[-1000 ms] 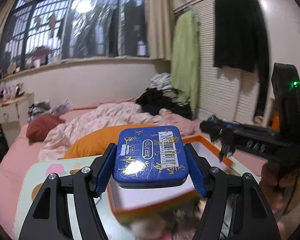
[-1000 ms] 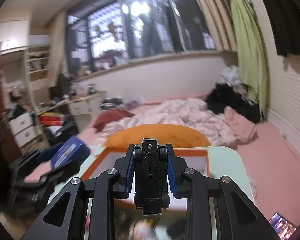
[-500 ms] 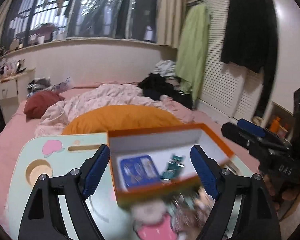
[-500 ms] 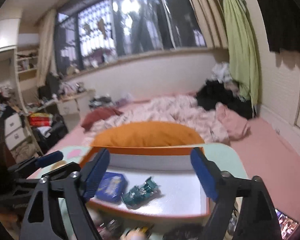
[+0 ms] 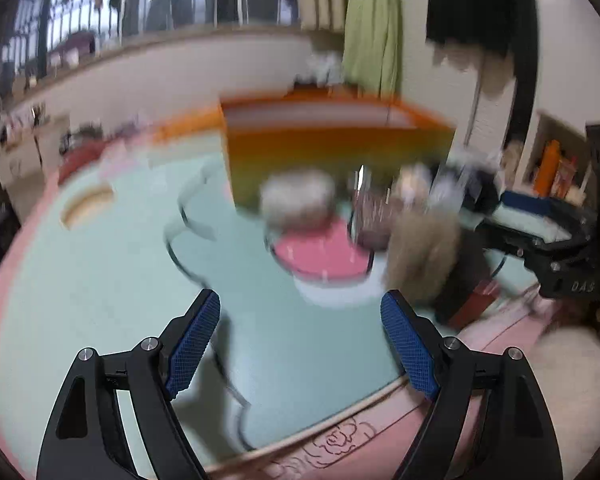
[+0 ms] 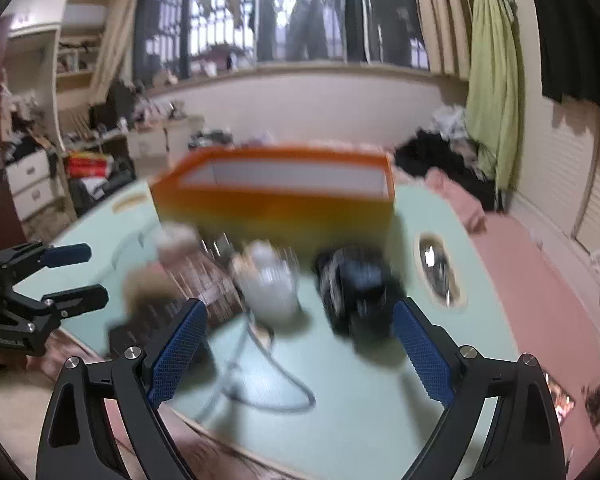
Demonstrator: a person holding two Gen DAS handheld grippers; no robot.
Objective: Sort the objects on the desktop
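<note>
Motion blurs both views. An orange box (image 5: 332, 140) with a white inside stands at the back of the mint-green table (image 5: 100, 280). In front of it lies a pile: a white fluffy thing (image 5: 300, 200), a pink round thing (image 5: 320, 256) and a brown furry thing (image 5: 420, 248). My left gripper (image 5: 300, 298) hangs over the table's near part, jaws opening, nothing between them. My right gripper (image 6: 300, 306) is low before a whitish object (image 6: 268, 284) and a dark blue-black object (image 6: 356, 284), jaws opening, nothing between them. The box (image 6: 276, 200) stands behind them.
A grey cable (image 6: 268, 380) loops over the table's front. A cup hole (image 6: 436, 268) sits at the table's right side. The other gripper shows at each view's edge: the left gripper (image 6: 84, 276), the right gripper (image 5: 504, 220). A pink bed surrounds the table.
The left gripper let go of the blue tin and the right of the dark toy car; both landed in the box. Both grippers opened wide and sank toward the table's front.
</note>
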